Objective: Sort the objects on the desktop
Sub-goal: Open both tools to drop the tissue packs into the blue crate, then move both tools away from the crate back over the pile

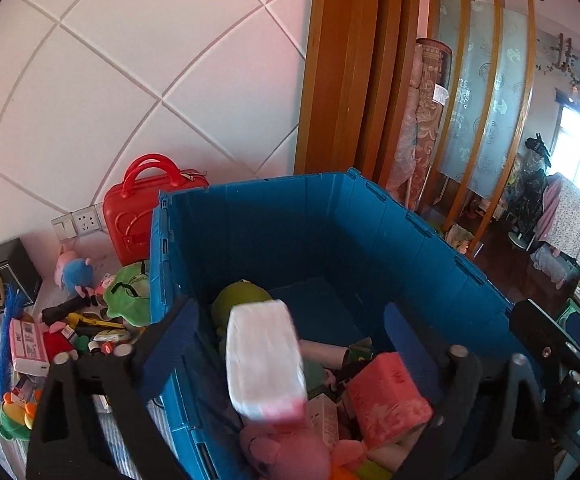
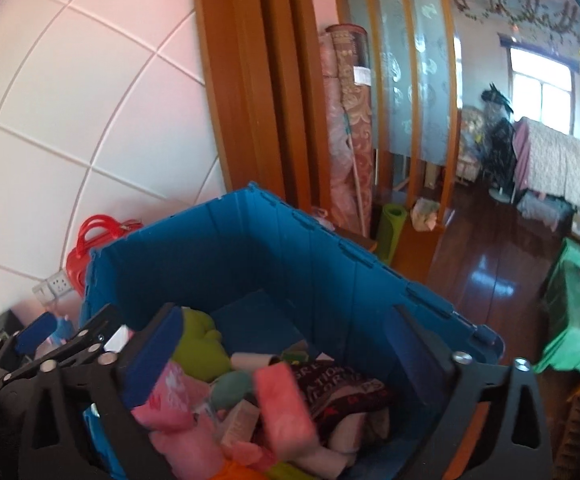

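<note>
A big blue crate (image 1: pixel 273 232) fills both views and holds plush toys, tissue packs and small boxes. My left gripper (image 1: pixel 290 316) hangs open above it. A blurred white and pink tissue pack (image 1: pixel 263 360) sits between its fingers (image 1: pixel 173 344), touching neither pad. My right gripper (image 2: pixel 285 320) is open over the same crate (image 2: pixel 229 248). A blurred pink pack (image 2: pixel 285 408) lies loose between its fingers (image 2: pixel 153 352), over the pile. Each view catches the other gripper at its edge: the right gripper (image 1: pixel 550 352) and the left gripper (image 2: pixel 49 344).
Left of the crate the desk holds a red case (image 1: pixel 137 216), a green frog hat (image 1: pixel 127 292), a pig plush (image 1: pixel 73 272), a black box (image 1: pixel 5 276), a pink tissue pack (image 1: pixel 27 344) and small clutter. The wall and sockets (image 1: pixel 77 224) stand behind. Wooden floor (image 2: pixel 490 264) lies right.
</note>
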Demonstrator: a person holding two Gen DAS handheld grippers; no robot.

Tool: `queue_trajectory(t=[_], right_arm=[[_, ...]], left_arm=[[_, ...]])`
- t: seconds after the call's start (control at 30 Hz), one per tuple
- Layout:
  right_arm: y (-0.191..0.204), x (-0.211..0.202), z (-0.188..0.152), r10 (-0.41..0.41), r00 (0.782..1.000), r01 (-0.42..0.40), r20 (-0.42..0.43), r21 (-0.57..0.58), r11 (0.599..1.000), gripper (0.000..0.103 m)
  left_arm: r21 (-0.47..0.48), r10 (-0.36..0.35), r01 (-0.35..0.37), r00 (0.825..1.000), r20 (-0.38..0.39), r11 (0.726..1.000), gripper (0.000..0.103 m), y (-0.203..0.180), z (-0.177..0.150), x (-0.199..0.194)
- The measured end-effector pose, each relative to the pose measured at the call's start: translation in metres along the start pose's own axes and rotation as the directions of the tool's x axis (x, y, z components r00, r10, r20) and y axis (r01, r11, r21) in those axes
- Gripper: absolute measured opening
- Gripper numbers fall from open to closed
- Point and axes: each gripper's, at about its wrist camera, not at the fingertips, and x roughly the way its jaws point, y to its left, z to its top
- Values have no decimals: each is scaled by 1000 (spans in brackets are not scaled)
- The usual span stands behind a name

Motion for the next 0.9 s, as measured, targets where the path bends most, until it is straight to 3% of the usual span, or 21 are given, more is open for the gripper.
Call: queue_trajectory(t=[0.43,0.9], right_arm=[[18,11,-3,-14,1000,15,11,-63,998,103],[111,3,-17,62,998,-56,26,-187,981,103]], left_arm=[[-26,23,-23,1000,-2,999,103,25,-4,6],[-112,112,-109,994,20,988,103,119,-15,-15]])
